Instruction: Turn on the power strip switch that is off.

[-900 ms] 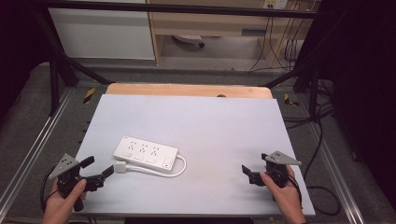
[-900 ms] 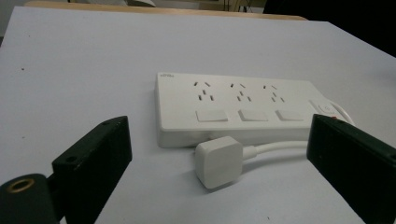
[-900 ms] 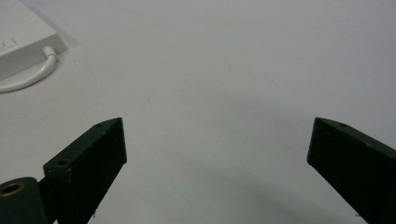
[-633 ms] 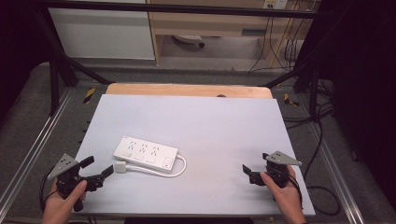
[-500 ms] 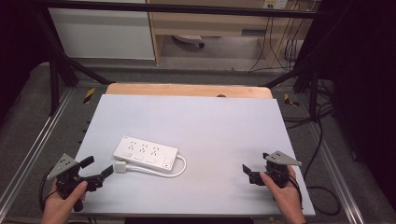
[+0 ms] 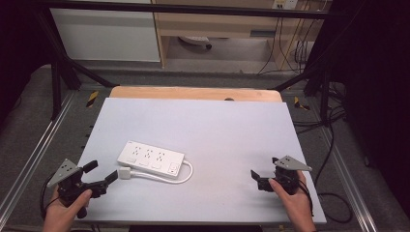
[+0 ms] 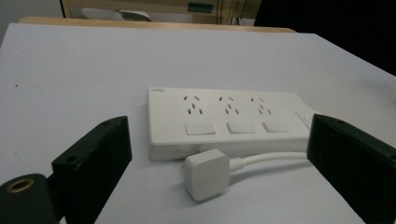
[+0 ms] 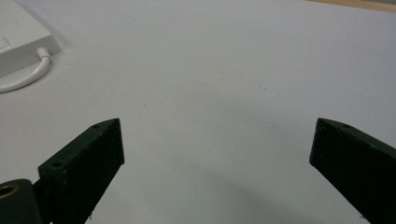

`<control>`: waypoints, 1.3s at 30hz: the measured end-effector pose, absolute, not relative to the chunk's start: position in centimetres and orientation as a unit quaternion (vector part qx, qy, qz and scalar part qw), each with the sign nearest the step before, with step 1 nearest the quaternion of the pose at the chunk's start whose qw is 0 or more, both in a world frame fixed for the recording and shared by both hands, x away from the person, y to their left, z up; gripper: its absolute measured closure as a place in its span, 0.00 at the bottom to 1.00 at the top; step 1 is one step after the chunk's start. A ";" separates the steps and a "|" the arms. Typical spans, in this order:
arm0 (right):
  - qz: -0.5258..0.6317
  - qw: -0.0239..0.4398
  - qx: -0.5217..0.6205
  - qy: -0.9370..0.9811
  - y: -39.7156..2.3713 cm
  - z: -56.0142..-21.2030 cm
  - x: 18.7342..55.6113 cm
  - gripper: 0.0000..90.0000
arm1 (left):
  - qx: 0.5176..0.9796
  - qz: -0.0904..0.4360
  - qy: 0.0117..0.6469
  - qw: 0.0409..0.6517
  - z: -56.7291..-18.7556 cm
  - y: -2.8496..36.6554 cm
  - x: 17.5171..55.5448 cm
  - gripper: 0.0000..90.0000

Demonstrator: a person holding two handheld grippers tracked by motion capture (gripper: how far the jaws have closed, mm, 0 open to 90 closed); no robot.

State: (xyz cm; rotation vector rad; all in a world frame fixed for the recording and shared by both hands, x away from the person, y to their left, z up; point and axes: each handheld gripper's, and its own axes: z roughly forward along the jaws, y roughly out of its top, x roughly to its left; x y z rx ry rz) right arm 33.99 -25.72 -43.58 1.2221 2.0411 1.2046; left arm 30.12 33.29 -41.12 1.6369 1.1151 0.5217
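no change is recorded across the last second: the left gripper [image 6: 102, 180] is still held at the near left corner of the bench [image 6: 217, 121], its jaws spread wide and empty, with the white plug [image 7: 206, 172] lying just ahead between them. the power strip [image 6: 151, 157] remains flat on the left half, its cord [image 6: 186, 173] looped round the right end. the right gripper [image 6: 260, 180] stays well apart at the near right, jaws wide and empty, so no step is judged begun.

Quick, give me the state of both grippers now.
Left gripper: open, holding nothing, plug just ahead of it.
Right gripper: open, empty.
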 end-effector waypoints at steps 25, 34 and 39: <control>0.436 0.231 0.450 0.744 -25.5 -43.6 34.0 0.03 | 0.672 0.222 0.464 0.532 -40.5 33.4 30.2 0.07; 0.439 0.236 0.452 0.740 -25.8 -43.5 34.1 0.04 | 0.667 0.231 0.463 0.536 -40.2 33.3 30.4 0.08; 0.440 0.233 0.456 0.738 -25.8 -43.5 34.1 0.04 | 0.662 0.232 0.462 0.543 -39.8 33.3 30.5 0.08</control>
